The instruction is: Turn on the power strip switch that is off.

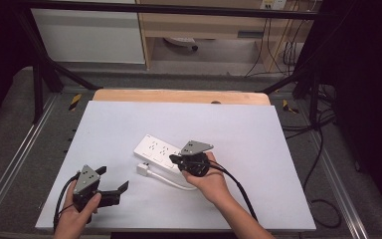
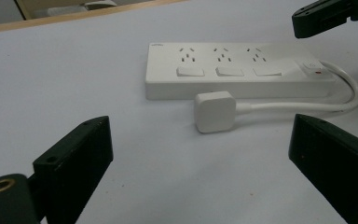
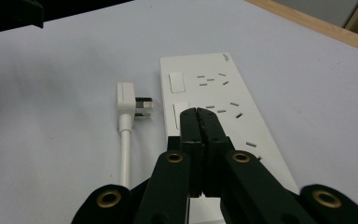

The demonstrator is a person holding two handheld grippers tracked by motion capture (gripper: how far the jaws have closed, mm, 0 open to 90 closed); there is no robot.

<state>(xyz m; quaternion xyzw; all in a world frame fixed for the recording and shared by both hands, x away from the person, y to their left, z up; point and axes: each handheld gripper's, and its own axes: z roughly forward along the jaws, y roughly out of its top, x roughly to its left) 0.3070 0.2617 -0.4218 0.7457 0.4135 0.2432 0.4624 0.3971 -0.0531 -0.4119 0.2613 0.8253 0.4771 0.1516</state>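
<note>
A white power strip (image 1: 155, 150) with three sockets and rocker switches lies flat in the middle of the white mat (image 1: 248, 139). Its white plug (image 1: 143, 169) lies loose beside it on the near side, prongs showing (image 3: 142, 107), with the cable (image 1: 174, 182) curling back to the strip's right end. My right gripper (image 1: 175, 160) is shut, empty, with its tips (image 3: 198, 113) over the strip (image 3: 223, 91) by a switch; whether they touch it I cannot tell. My left gripper (image 1: 113, 178) is open at the mat's near left, its jaws framing the plug (image 2: 214, 111) and strip (image 2: 233, 70) from a distance (image 2: 200, 140).
The mat covers a wooden table whose bare far edge (image 1: 179, 95) shows. A dark metal frame (image 1: 40, 84) surrounds the table, and cables (image 1: 323, 149) trail on the floor at the right. The right gripper's jaw (image 2: 326, 16) hangs above the strip's switch end.
</note>
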